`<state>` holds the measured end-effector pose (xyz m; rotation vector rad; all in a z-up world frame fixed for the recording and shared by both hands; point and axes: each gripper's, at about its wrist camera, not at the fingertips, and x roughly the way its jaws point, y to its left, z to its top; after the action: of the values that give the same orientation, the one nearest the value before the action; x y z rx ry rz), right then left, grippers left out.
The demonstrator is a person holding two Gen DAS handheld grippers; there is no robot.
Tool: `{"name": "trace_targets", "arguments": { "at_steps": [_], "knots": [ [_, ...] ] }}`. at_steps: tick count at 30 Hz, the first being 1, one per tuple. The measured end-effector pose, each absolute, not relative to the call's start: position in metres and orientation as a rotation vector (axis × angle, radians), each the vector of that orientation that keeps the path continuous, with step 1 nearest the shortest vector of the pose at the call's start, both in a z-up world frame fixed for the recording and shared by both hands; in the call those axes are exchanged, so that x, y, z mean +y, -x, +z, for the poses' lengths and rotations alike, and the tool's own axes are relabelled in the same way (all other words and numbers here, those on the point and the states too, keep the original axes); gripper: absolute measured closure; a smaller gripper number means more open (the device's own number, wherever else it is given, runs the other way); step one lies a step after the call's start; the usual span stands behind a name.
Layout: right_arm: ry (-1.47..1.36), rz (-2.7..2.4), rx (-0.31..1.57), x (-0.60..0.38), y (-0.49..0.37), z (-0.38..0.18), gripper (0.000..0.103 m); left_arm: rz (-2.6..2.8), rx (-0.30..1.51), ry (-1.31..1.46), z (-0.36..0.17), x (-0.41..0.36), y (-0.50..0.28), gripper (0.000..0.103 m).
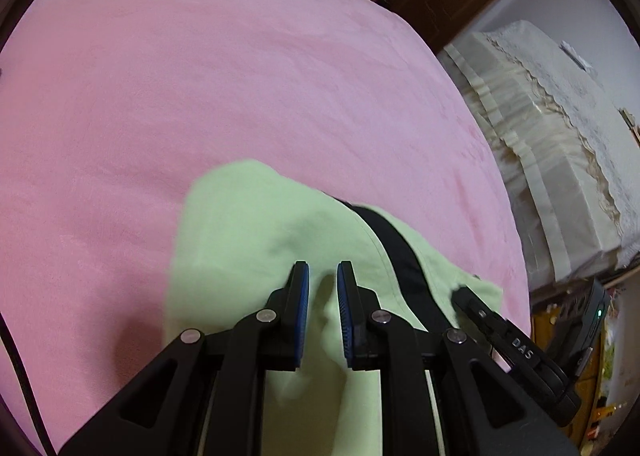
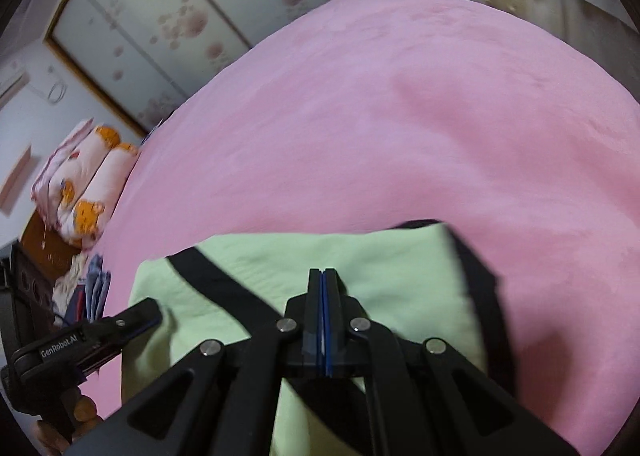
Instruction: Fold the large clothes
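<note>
We see a pink bed, wardrobe behind. Our left gripper, fingers narrow, pinches a fold of the green garment at the near edge. Our right gripper is closed; any cloth held is hidden.

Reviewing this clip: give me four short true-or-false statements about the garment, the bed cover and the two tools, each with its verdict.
1. The light green garment with black trim lies on a pink bed cover. True.
2. The right tool gapes wide. False: its jaws are shut together.
3. Green cloth sits between the left tool's blue pads. True.
4. The patterned bedding lies on the garment. False: it sits beyond the bed cover's edge.
</note>
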<state>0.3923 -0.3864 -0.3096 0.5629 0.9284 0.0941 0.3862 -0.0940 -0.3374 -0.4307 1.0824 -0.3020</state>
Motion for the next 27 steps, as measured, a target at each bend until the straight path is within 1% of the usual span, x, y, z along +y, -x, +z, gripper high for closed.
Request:
{"name": "trace_targets", "arguments": {
  "at_steps": [4, 9, 12, 13, 14, 15, 17, 18, 20, 22, 27],
  "knots": [
    [-0.549, 0.019, 0.904, -0.398, -0.383, -0.308, 0.103, -0.274, 1.079, 0.458, -0.337, -0.086, -0.388, 0.091],
    [-0.483, -0.11, 0.887, -0.405, -0.372, -0.297, 0.103, -0.227, 1.053, 0.386, -0.323, -0.073, -0.382, 0.091],
    [-0.437, -0.148, 0.884, -0.405, -0.367, -0.284, 0.103, -0.151, 1.049, 0.315, -0.308, -0.066, -0.379, 0.087],
    [-0.417, -0.162, 0.888, -0.404, -0.365, -0.277, 0.103, -0.131, 1.045, 0.296, -0.303, -0.065, -0.377, 0.082],
    [-0.403, -0.167, 0.893, -0.404, -0.362, -0.274, 0.103, -0.111, 1.044, 0.285, -0.298, -0.063, -0.373, 0.075],
    [-0.386, -0.176, 0.904, -0.404, -0.359, -0.27, 0.103, -0.102, 1.043, 0.286, -0.294, -0.061, -0.37, 0.071],
    [-0.387, -0.176, 0.924, -0.404, -0.352, -0.265, 0.103, -0.082, 1.038, 0.288, -0.288, -0.058, -0.36, 0.054],
    [-0.407, -0.173, 0.933, -0.406, -0.347, -0.263, 0.103, -0.067, 1.035, 0.283, -0.284, -0.057, -0.353, 0.052],
    [-0.453, -0.168, 0.954, -0.41, -0.334, -0.263, 0.103, -0.044, 1.047, 0.268, -0.279, -0.058, -0.341, 0.043],
    [-0.492, -0.162, 0.98, -0.409, -0.32, -0.262, 0.103, -0.022, 1.076, 0.264, -0.278, -0.059, -0.327, 0.039],
    [-0.539, -0.164, 1.048, -0.401, -0.282, -0.259, 0.103, -0.008, 1.173, 0.286, -0.285, -0.054, -0.289, 0.038]
  ]
}}
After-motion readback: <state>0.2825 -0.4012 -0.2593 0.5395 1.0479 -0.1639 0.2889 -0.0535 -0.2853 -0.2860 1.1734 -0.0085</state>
